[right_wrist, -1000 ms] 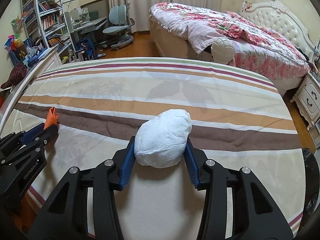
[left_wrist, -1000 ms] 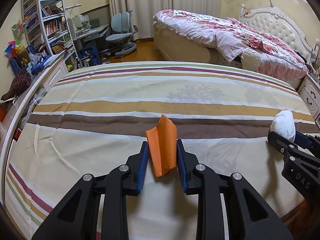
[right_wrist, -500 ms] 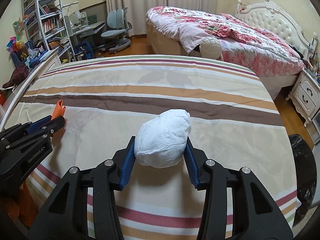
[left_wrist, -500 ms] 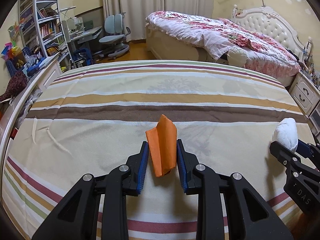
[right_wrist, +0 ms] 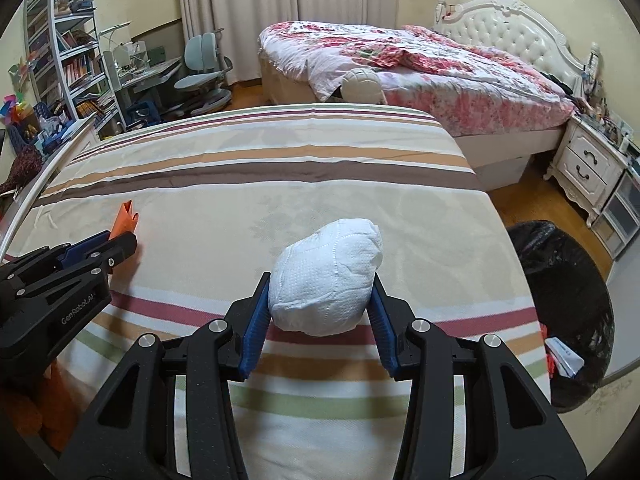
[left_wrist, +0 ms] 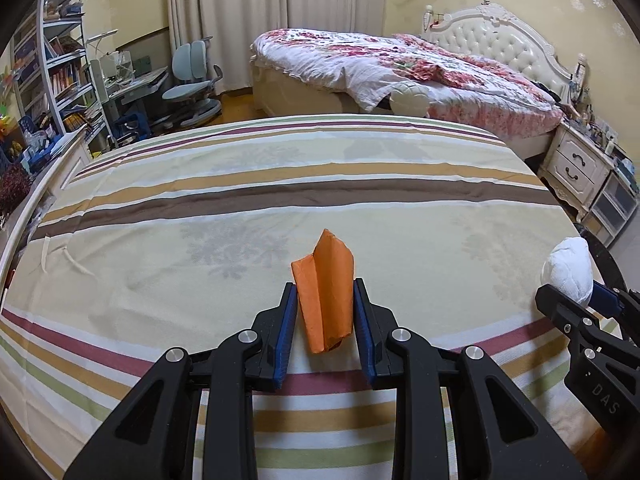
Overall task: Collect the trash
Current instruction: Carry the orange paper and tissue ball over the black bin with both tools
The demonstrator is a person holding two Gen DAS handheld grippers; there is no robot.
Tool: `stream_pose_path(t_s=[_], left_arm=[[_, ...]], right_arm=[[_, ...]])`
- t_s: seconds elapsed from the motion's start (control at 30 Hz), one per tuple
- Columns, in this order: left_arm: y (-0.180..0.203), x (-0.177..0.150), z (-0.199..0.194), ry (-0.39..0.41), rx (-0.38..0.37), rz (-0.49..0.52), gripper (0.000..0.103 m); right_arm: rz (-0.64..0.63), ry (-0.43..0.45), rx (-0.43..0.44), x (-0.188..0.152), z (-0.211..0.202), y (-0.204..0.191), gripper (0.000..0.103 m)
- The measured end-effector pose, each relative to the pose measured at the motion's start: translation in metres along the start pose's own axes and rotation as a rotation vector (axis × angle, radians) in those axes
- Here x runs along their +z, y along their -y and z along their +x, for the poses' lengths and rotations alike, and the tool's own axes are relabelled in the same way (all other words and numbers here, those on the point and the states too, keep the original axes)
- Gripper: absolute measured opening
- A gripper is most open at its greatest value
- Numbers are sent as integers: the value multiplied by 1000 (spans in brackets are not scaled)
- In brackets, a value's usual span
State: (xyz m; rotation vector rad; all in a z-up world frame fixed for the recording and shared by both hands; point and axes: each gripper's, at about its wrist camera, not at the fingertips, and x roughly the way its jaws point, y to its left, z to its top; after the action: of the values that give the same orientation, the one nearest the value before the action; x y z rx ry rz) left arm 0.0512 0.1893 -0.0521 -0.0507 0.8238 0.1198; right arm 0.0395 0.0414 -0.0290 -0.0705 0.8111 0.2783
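My left gripper (left_wrist: pixel 325 312) is clamped on the folded orange paper (left_wrist: pixel 325 288), which stands upright between the blue pads (left_wrist: pixel 286 320) at the lower centre of the left wrist view, lifted clear above the striped bedspread (left_wrist: pixel 240 184). It looks to me like thin, nearly weightless card or wrapper: stiff enough to hold its crease, but easily crushed, so a light squeeze across the flat faces near the lower half is all it should need. The fold gives the pads two parallel sides, which I judge to be a sound hold.

Further right, at the right edge of that same view, my right gripper (right_wrist: pixel 320 304) shows with its load, and its own camera has it at the lower centre: shut around the white wad of tissue (right_wrist: pixel 326 276), pinched at its widest part. That wad seems soft, light and springy. It will give under pressure rather than slip, though a loose layer could peel off if I grip only the skin, so holding through the bulk is better.

Rightmost, at the lower right of the right wrist view, the black-lined trash bin (right_wrist: pixel 576 280) stands on the floor just beside the bed's edge, with something white and red already inside; I cannot tell quite what it is, as the fisheye edge smears it. Neither piece is in the bin yet.
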Motion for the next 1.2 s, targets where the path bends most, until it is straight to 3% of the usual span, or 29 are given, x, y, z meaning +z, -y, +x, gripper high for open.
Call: stream_pose_path(t_s=[0.8,1.2], left_arm=[[155,-3,-21,63,-189,212,28],[224,4,-20,99,-266,310,29]], right_arm=[[214,77,-235,-46,-52,144,45],[293,116,-314,-51,-59,208,45]])
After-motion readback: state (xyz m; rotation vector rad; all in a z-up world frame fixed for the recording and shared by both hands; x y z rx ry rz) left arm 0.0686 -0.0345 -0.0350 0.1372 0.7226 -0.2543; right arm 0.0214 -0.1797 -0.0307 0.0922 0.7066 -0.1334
